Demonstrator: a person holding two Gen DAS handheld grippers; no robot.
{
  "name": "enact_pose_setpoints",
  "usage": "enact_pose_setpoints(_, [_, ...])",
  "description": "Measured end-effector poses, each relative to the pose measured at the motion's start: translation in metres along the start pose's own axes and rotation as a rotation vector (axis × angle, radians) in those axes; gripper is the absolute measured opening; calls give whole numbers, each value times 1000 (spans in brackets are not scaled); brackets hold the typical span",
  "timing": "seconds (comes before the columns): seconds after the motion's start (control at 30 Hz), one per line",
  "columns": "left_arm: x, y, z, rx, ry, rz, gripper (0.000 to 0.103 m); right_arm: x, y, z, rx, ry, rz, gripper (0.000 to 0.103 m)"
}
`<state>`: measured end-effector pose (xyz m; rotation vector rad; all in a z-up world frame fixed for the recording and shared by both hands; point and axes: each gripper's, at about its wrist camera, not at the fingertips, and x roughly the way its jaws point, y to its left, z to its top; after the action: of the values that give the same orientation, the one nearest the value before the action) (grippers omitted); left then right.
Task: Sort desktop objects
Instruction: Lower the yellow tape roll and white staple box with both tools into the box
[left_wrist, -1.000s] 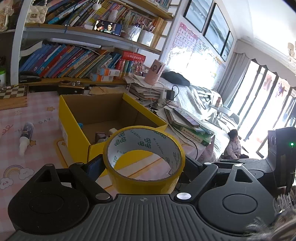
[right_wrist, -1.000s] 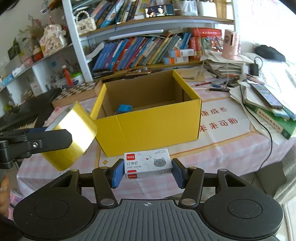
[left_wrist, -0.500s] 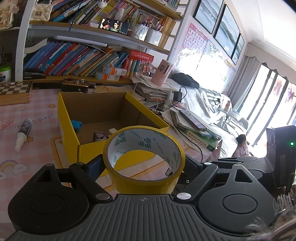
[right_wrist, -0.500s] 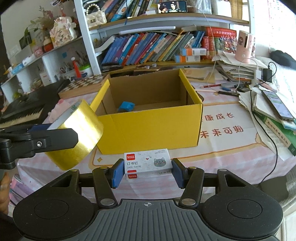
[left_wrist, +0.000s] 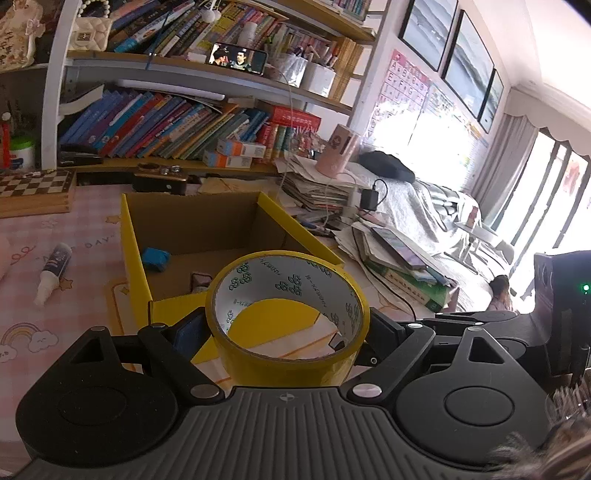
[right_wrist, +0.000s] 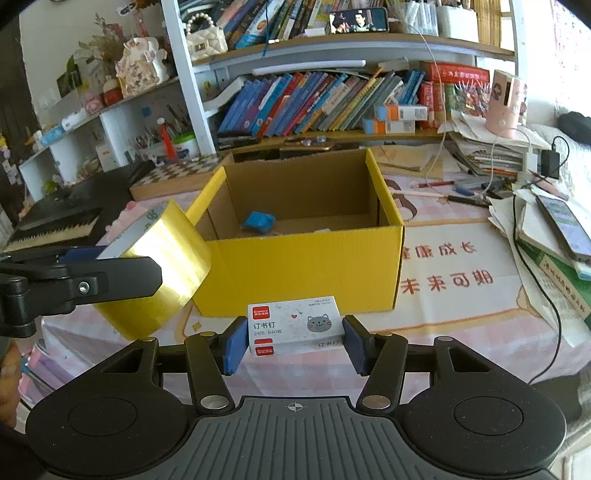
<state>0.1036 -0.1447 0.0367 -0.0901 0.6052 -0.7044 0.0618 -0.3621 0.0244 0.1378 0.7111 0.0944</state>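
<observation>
Both hands carry loads toward the yellow box.

The left gripper (left_wrist: 286, 332) is clamped wide across a roll of yellow tape (left_wrist: 286, 314), and the right gripper (right_wrist: 294, 341) pinches a small box of staples (right_wrist: 295, 325) between its blue pads (right_wrist: 235, 343). The open yellow box (right_wrist: 303, 273) sits on the pink tablecloth (right_wrist: 461, 332) just ahead of both, with a blue item (right_wrist: 258, 221) already inside. This looks like the carrying step of the sort. Next, each load needs lifting over the near wall of the yellow box, then the jaws must spread to drop it in, one at a time so the two grippers do not collide.
</observation>
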Motion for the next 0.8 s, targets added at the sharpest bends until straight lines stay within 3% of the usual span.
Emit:
enact_pose_setpoints(0.23, [8, 2, 15, 1, -39, 37, 87, 8, -10, 20, 0, -53, 23, 55])
enact_pose_setpoints(0.53, [50, 16, 56, 18, -107, 95, 87, 42, -17, 61, -129, -126, 19, 55])
enact_pose_setpoints(0.8, [113, 34, 82, 89, -9, 132, 87, 103, -18, 93, -319, -42, 13, 55])
